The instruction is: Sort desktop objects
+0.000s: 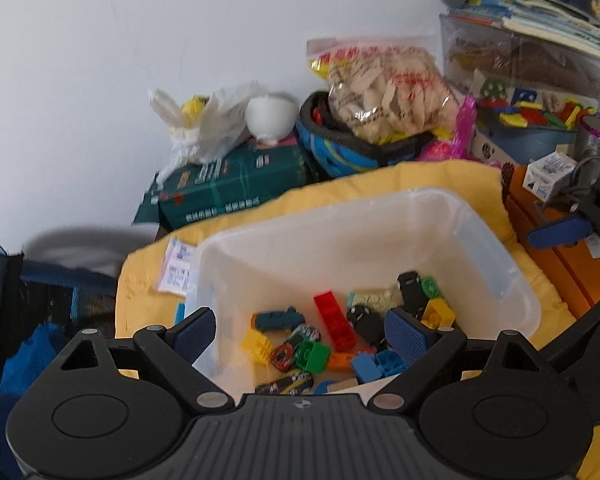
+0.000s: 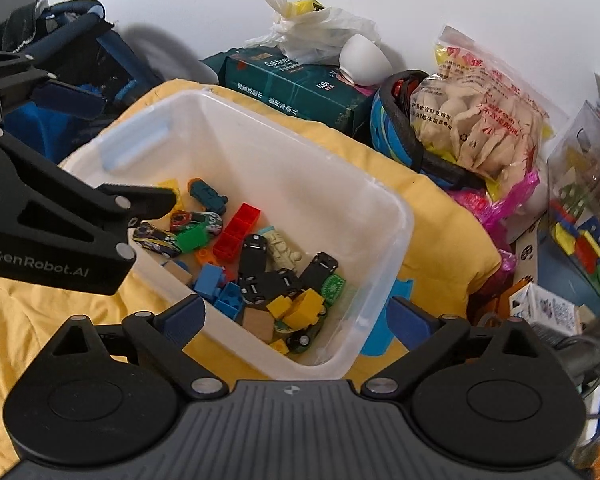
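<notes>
A clear plastic bin (image 1: 496,240) (image 2: 380,216) stands on a yellow cloth (image 1: 380,180) (image 2: 440,216). It holds several toy bricks and small cars, among them a red brick (image 1: 334,320) (image 2: 236,232), a green brick (image 1: 316,354) (image 2: 192,238) and a teal car (image 1: 278,318) (image 2: 208,194). My left gripper (image 1: 300,334) is open and empty over the bin's near side; it also shows in the right wrist view (image 2: 140,200). My right gripper (image 2: 296,320) is open and empty above the bin's near corner.
A green box (image 1: 236,184) (image 2: 296,88) with a white plastic bag (image 1: 204,124) and white bowl (image 1: 266,116) stands behind the bin. A blue helmet (image 1: 340,148) (image 2: 396,128) holds a bag (image 1: 388,92). Boxes of toys (image 1: 532,120) (image 2: 580,232) crowd the right.
</notes>
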`<state>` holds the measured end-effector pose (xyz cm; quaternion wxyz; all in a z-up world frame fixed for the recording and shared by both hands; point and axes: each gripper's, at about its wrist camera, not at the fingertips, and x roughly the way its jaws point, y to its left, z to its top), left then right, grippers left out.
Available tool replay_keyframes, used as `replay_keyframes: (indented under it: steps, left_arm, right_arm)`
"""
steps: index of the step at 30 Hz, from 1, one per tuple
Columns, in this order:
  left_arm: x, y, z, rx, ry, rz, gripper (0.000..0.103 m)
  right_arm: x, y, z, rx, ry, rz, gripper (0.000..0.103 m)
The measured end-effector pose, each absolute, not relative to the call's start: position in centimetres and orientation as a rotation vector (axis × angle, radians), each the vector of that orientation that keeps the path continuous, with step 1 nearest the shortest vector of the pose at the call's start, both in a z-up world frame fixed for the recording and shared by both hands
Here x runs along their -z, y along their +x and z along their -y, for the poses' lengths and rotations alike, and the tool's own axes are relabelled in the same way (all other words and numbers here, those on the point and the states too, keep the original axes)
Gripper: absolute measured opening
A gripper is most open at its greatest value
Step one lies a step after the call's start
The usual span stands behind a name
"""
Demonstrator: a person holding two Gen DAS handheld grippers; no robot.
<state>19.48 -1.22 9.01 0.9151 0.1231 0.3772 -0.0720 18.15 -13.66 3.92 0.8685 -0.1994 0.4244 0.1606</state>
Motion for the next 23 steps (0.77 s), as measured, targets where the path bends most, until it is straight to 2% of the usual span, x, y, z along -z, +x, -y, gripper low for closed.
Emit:
replay_keyframes:
  steps: [8, 10, 23]
  left_arm:
    - [-7.8, 20.5, 0.5, 0.115, 0.222, -0.905, 0.093]
    - [-7.8, 20.2, 0.6, 0.12, 0.214, -0.93, 0.089]
    - [-7.8, 20.0, 0.8, 0.146, 0.235, -0.947, 0.089]
  right_arm:
    - [-3.6, 19.6, 13.8, -0.306, -0.415, -0.941, 0.1]
    - [-3.7, 19.7, 13.7, -0.306, -0.434, -0.945, 0.1]
    - [-4.0, 19.5, 14.0, -0.299, -0.449, -0.974, 0.101]
